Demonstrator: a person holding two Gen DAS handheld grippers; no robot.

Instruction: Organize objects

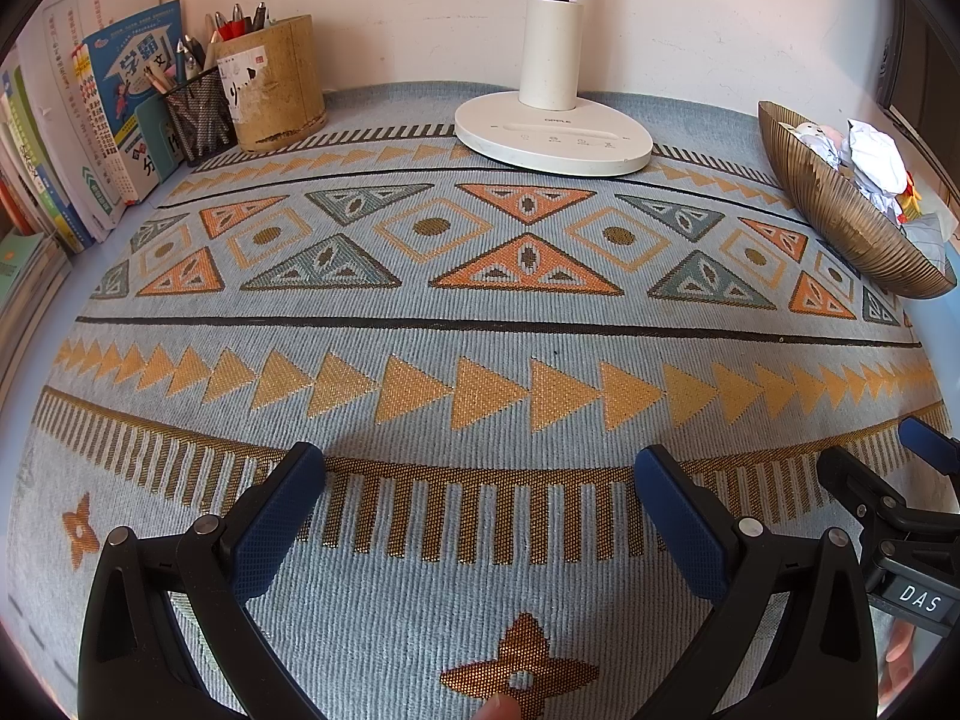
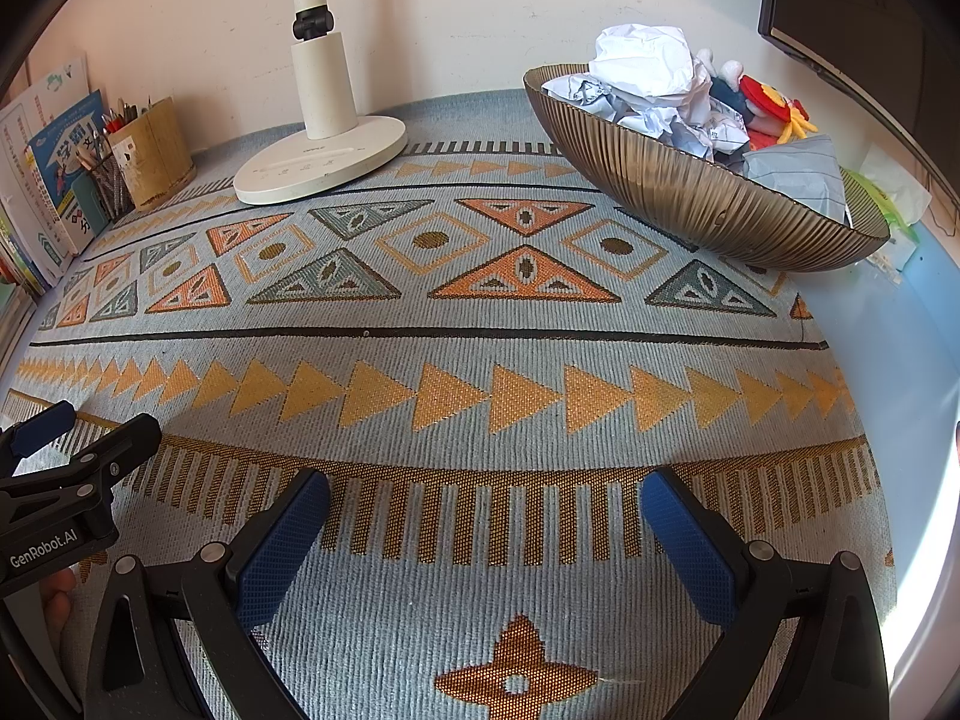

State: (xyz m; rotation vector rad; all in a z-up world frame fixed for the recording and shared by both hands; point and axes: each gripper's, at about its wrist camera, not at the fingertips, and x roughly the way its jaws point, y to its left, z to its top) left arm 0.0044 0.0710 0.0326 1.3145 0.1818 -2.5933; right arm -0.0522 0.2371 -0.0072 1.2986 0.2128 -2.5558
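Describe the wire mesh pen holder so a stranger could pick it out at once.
Start at the white desk lamp by the back wall and look left to the corner beside the upright books. Two pen holders stand there. The wire mesh pen holder is the smaller, black, see-through one, in front of and left of the solid tan cylindrical pot.

My left gripper (image 1: pixel 480 474) hangs over the patterned cloth (image 1: pixel 480 324), fingers wide apart and nothing between them. At the back I see a white lamp (image 1: pixel 552 120), a round pen holder (image 1: pixel 276 102) beside a mesh cup (image 1: pixel 201 114), and books (image 1: pixel 90 120). A bowl (image 1: pixel 852 210) with crumpled paper (image 1: pixel 876 162) stands right. The right gripper (image 1: pixel 900 480) shows at the edge.
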